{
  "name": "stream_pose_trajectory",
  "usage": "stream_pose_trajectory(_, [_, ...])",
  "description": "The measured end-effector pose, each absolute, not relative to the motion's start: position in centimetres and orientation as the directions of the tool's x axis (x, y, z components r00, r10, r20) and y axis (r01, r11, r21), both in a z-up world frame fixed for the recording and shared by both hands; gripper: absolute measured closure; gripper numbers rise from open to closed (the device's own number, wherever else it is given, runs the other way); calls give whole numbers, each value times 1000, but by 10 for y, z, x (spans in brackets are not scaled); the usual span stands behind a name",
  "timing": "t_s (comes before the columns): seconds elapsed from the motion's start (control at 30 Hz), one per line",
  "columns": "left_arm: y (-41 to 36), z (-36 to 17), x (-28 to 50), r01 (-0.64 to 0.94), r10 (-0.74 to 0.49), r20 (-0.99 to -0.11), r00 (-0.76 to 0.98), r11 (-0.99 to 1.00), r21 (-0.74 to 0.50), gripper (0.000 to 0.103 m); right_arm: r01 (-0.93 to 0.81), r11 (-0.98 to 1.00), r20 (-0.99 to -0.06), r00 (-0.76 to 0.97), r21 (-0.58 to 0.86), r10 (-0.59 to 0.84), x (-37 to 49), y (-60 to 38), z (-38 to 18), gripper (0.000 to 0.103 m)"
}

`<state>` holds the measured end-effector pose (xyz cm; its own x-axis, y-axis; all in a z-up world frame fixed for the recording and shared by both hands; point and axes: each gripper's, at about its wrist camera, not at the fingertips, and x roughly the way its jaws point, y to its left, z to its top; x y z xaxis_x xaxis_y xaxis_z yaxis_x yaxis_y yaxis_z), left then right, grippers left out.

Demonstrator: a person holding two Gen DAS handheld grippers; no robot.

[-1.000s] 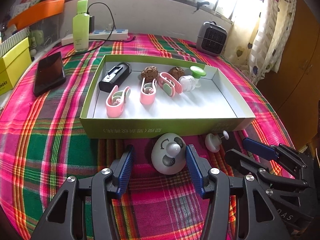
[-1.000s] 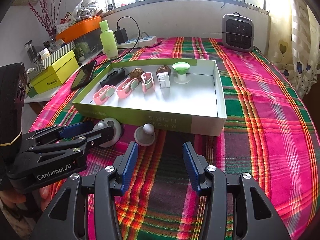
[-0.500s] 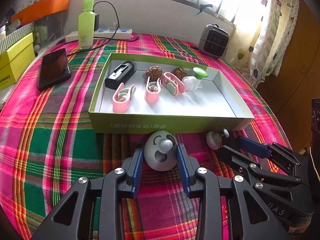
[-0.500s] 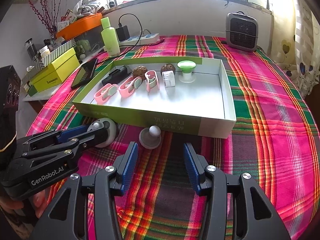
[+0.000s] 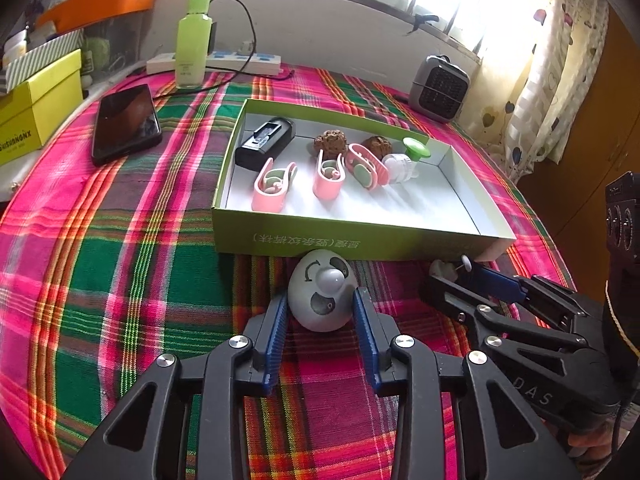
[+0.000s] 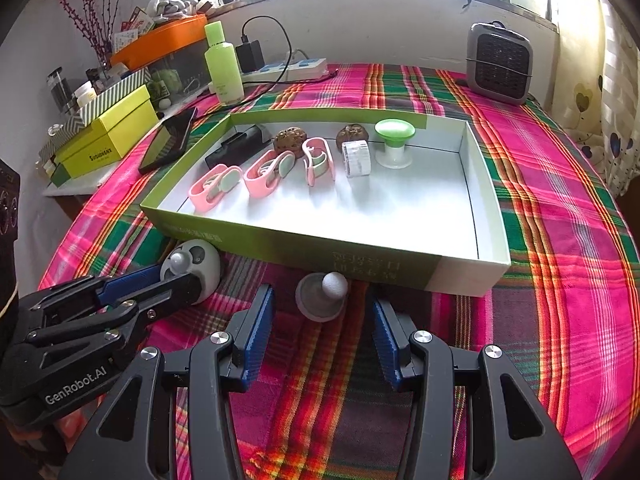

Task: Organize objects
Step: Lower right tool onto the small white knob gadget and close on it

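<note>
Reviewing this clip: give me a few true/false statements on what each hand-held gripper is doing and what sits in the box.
1. The left hand-held gripper is shut on the grey egg-shaped gadget. True.
2. The right hand-held gripper grips the small grey knob. False: its jaws stand open on either side of it.
3. The green box holds three pink clips. True.
4. The black phone lies inside the box. False: it lies on the plaid cloth beside it.

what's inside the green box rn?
Inside the green box: a black case, three pink clips, two brown nuts, a white roll and a green knob. The near wall hides the floor strip behind it.
</note>
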<state>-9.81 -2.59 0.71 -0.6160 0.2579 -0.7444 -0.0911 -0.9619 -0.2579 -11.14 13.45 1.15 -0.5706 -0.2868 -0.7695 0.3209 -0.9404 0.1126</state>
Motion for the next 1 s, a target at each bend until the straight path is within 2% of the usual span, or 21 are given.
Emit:
stream_pose_trajectory(0.5, [-29,7,-100,-90,277,-740,-613,-955,-283,71,288,-952,-770,-582,103,-260,-115,136,10,56])
stream_pose_trajectory(0.8, [-27,8,-105,-97,272,-746,-608,-958,-270,69,288,-953,-772,-584,93,-251,-114,139,10,71])
stream_pose_trajectory(1.0, [-27,8,-105,-96,272,-745,-608,-958,-272,70,300,-949,-771,-581,93,-259,-111,140,10,72])
